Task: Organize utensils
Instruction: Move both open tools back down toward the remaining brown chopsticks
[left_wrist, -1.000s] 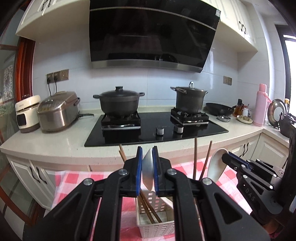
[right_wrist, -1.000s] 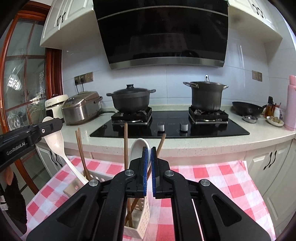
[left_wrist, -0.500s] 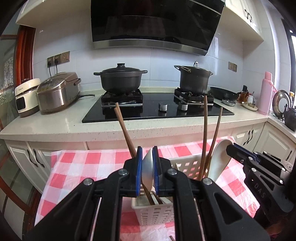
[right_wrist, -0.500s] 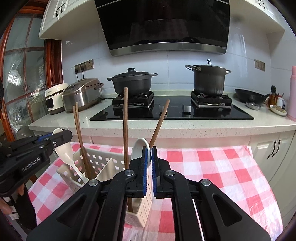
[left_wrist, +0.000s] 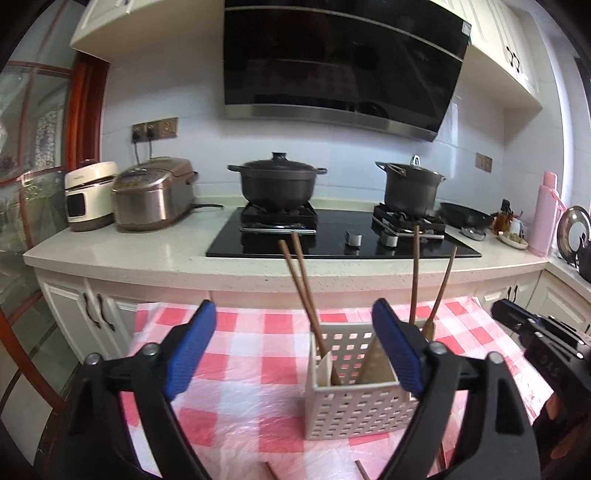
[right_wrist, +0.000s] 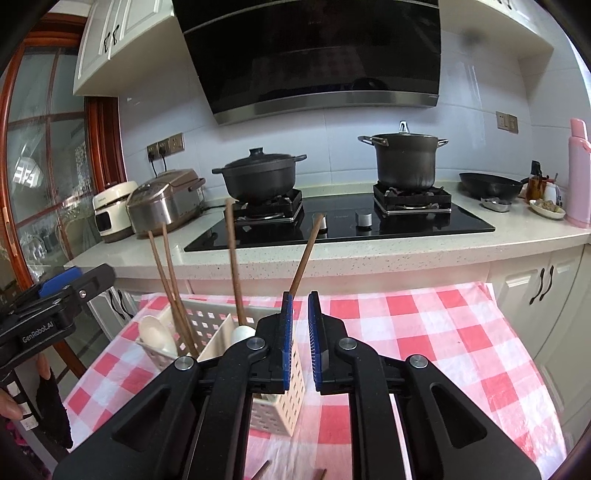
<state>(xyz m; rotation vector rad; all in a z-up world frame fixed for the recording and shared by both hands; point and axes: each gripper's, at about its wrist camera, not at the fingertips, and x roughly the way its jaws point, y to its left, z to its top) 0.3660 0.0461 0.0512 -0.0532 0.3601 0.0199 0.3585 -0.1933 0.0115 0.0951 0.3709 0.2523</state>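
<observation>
A white perforated utensil basket (left_wrist: 354, 406) stands on the pink checked tablecloth; it also shows in the right wrist view (right_wrist: 207, 321). It holds wooden chopsticks (left_wrist: 301, 291) on its left side and two more wooden sticks (left_wrist: 415, 280) on its right. In the right wrist view two white spoons lie inside it, one at the left end (right_wrist: 157, 334) and one in the middle compartment (right_wrist: 242, 332). My left gripper (left_wrist: 295, 354) is wide open and empty just before the basket. My right gripper (right_wrist: 300, 339) has its jaws slightly apart and empty, above the basket's right end.
A kitchen counter (left_wrist: 147, 254) runs behind the table with a black hob, two dark pots (left_wrist: 277, 182), a rice cooker (left_wrist: 153, 197) and a pink flask (right_wrist: 578, 173). Loose stick tips (left_wrist: 273, 470) lie at the table's near edge.
Both grippers held a white spoon over the basket. Both have let go: the left jaws opened wide, the right opened slightly, and the spoons now rest in the basket.
</observation>
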